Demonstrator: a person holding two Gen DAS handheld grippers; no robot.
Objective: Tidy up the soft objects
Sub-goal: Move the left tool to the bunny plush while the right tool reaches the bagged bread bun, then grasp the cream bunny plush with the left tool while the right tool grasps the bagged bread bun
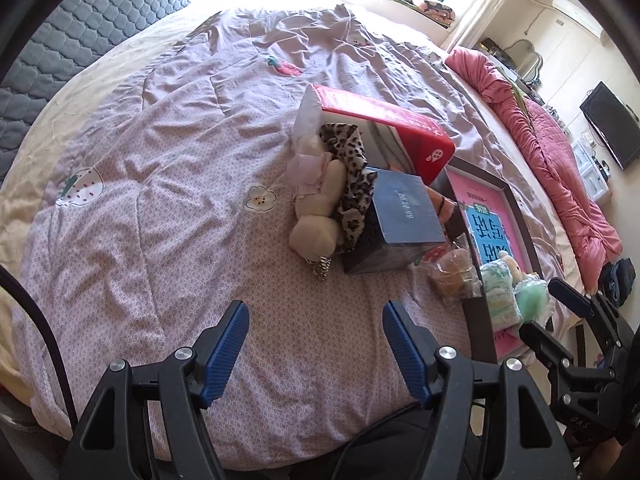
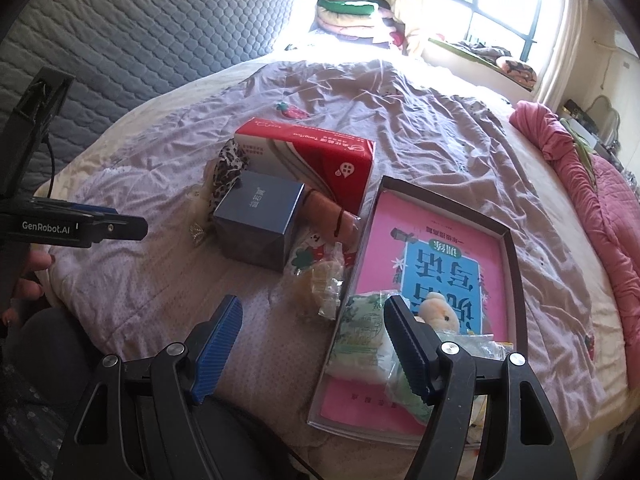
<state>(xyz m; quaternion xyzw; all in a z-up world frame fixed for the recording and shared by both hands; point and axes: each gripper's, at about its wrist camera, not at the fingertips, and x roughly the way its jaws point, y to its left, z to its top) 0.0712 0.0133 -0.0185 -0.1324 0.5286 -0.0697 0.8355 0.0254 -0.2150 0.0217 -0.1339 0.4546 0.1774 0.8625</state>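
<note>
Both my tools, the left tool [image 1: 316, 334] and right tool [image 2: 314, 330], are wide and empty above the bed [image 1: 160, 200], and if I grab the bunny toy [image 1: 320, 204] beside the blue box [image 1: 404, 224], the leopard cloth [image 1: 354, 184] might snag.

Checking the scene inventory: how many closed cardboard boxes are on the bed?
2: the red tissue box lies toward the headboard, and the dark blue box sits just in front of it. Others may be hidden behind them.
</note>
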